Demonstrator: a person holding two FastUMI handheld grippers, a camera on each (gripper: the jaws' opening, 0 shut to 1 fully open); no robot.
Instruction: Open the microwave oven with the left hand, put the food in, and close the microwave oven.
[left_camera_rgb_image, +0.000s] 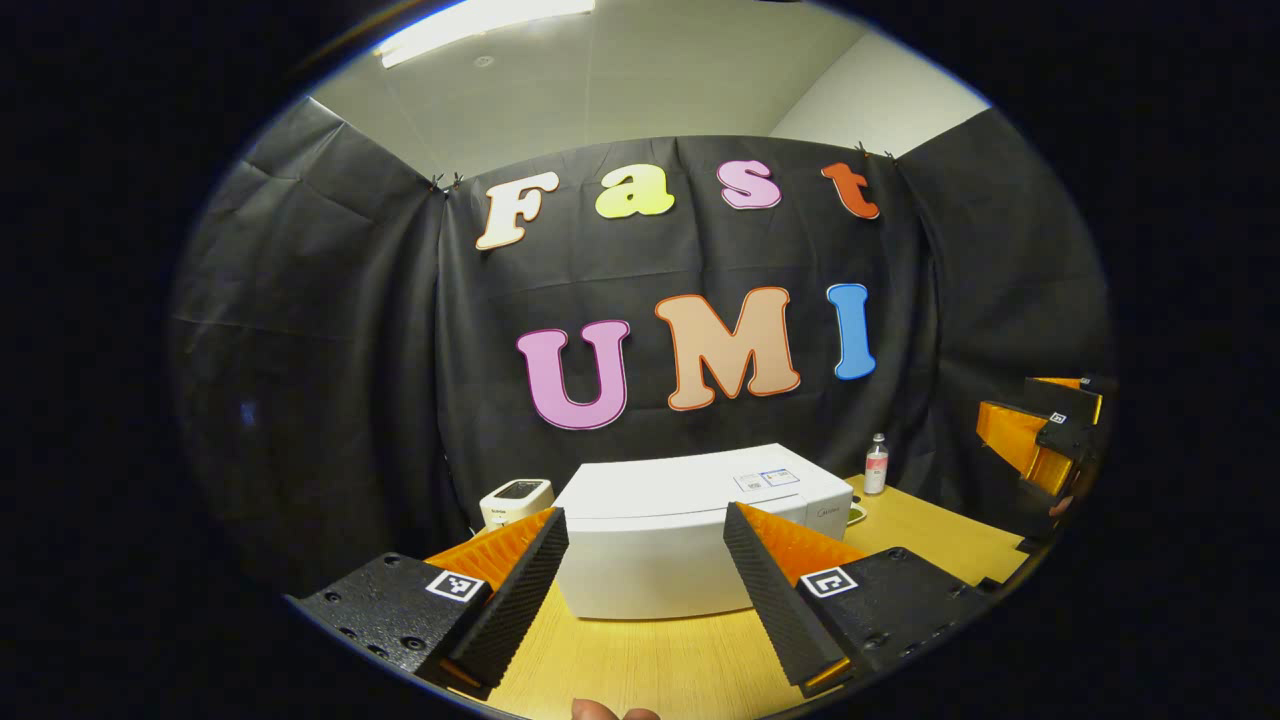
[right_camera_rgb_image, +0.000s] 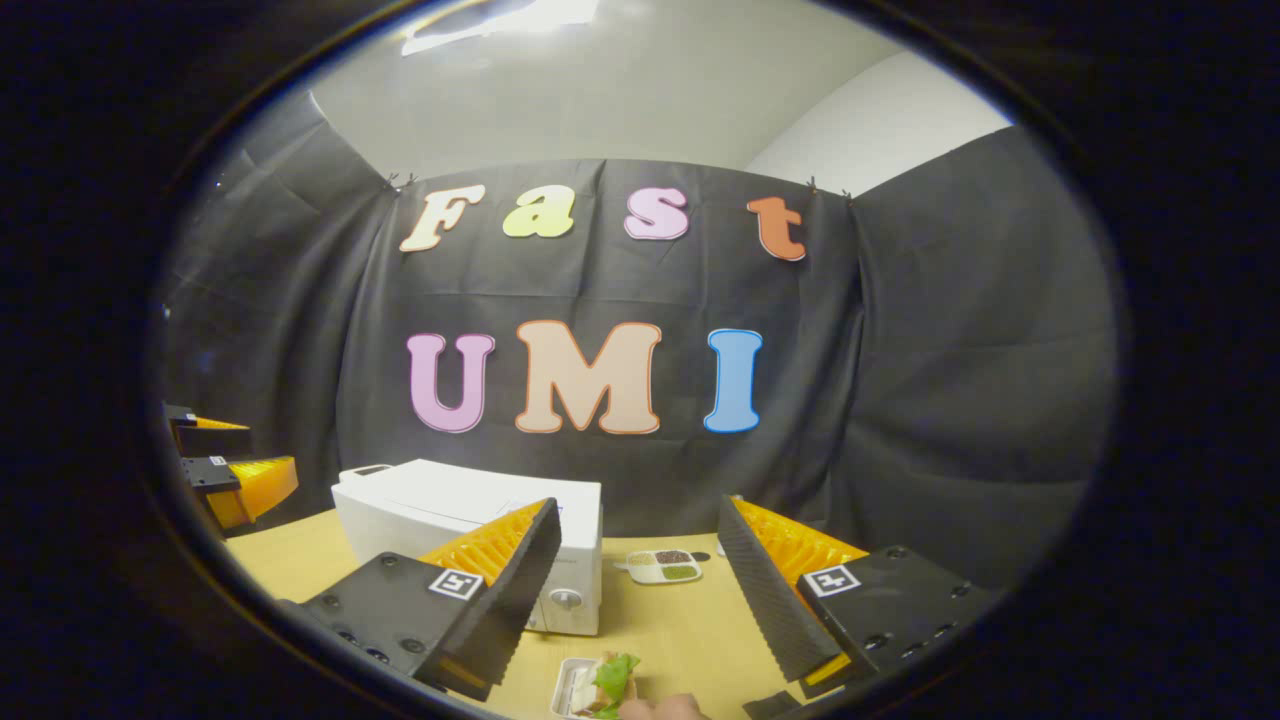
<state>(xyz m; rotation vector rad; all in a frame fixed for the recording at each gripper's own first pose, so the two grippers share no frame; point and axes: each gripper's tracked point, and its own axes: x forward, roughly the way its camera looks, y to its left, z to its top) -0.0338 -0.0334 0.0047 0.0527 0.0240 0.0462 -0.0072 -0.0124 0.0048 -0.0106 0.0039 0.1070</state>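
In the left gripper view we see our left gripper (left_camera_rgb_image: 645, 580) spread wide with nothing between its fingers, held above the wooden table (left_camera_rgb_image: 650, 670). Past it stands the white microwave oven (left_camera_rgb_image: 690, 530), door closed. In the right gripper view our right gripper (right_camera_rgb_image: 635, 590) is likewise parted and empty. Just below it, cut off at the lower edge, lies the food (right_camera_rgb_image: 600, 685): a small tray with a green leaf on it, the rest hard to make out. The microwave oven (right_camera_rgb_image: 450, 520) stands to its left.

We count one bottle (left_camera_rgb_image: 876, 464) and one small white device (left_camera_rgb_image: 516, 500) beside the oven in the left gripper view, and one divided dish (right_camera_rgb_image: 664, 566) in the right gripper view.
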